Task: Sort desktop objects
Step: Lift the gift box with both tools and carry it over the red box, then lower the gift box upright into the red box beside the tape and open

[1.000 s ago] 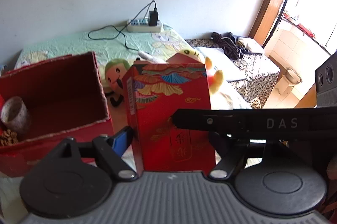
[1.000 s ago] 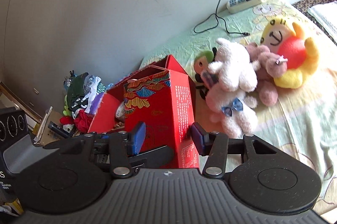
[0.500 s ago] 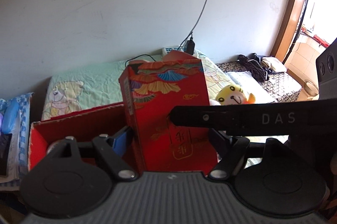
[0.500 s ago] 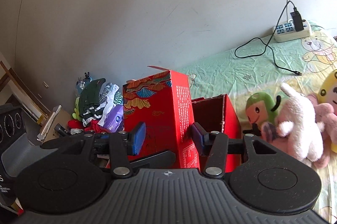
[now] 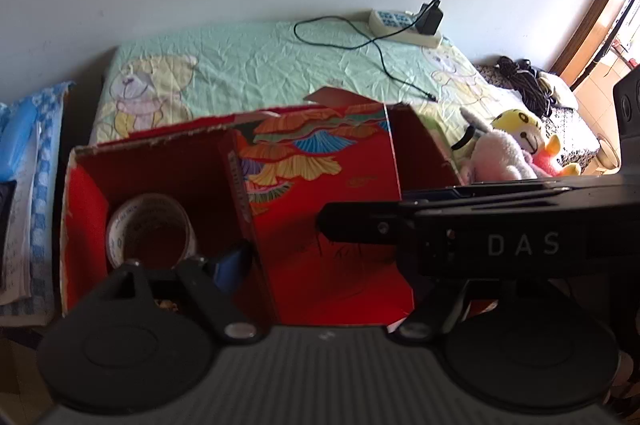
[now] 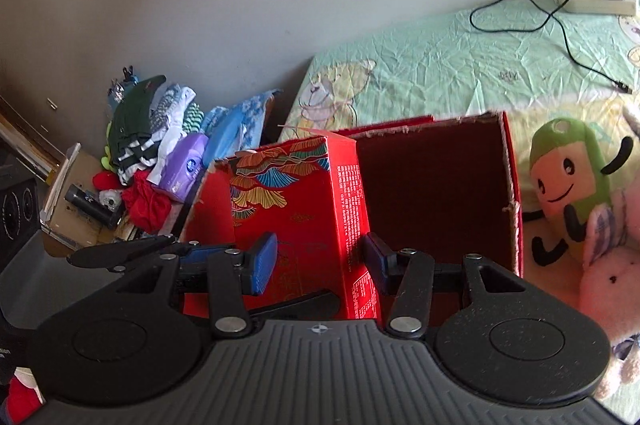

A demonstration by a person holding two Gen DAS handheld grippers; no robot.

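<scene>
1. Left wrist view: the left gripper (image 5: 324,265) pinches the tall red printed carton (image 5: 320,209), which stands inside the open red cardboard box (image 5: 84,185) beside a roll of clear tape (image 5: 150,229). The placing step looks nearly done; next, let go and lift clear. The right finger is hidden.
2. Right wrist view: the right gripper (image 6: 318,261) straddles the carton's corner; whether its pads press it, I cannot tell. The carton's base is hidden.

The tall red box (image 5: 324,209) was held up high over the bed a moment ago, and now it has come down inside the big open red box (image 6: 436,185). Both cameras now look down into that big box, and a roll of tape (image 5: 150,229) shows in its bottom corner.
</scene>
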